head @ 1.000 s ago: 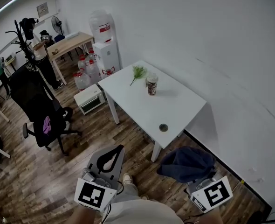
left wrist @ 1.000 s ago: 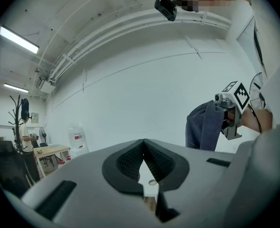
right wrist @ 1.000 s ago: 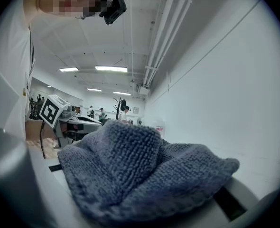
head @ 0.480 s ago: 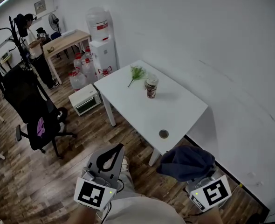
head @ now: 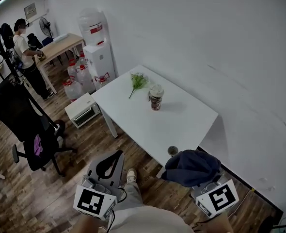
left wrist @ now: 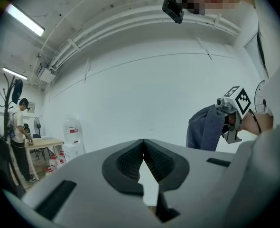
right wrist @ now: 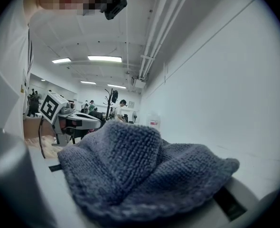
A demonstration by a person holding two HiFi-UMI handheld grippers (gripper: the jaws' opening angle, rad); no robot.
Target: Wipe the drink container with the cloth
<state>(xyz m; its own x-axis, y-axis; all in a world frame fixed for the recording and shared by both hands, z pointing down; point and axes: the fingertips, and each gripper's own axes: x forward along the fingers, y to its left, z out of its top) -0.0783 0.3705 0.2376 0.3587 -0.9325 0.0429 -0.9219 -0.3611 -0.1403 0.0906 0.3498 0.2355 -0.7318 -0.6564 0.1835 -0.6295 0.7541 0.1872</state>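
The drink container [head: 156, 97] stands upright near the middle of a white table [head: 191, 120], with a green sprig [head: 137, 80] lying just beside it toward the far corner and a small round thing [head: 172, 150] at the near edge. The table sits against a white wall [head: 211, 42] on a wood-plank floor [head: 41, 198]. Further off are a water dispenser [head: 97, 45] with spare bottles [head: 73, 87], a white box [head: 83, 109] on the floor, a black office chair [head: 35, 144] and a person [head: 23, 52] at a wooden desk [head: 61, 41].

Both tongs hang well short of the container, on the near side of the table. The right gripper [head: 207, 190] is pinched on the dark blue cloth [head: 191, 167], which bunches over its jaws, close to the table's near corner. The left gripper [head: 119, 154] is over the floor, jaws pressed together on nothing.
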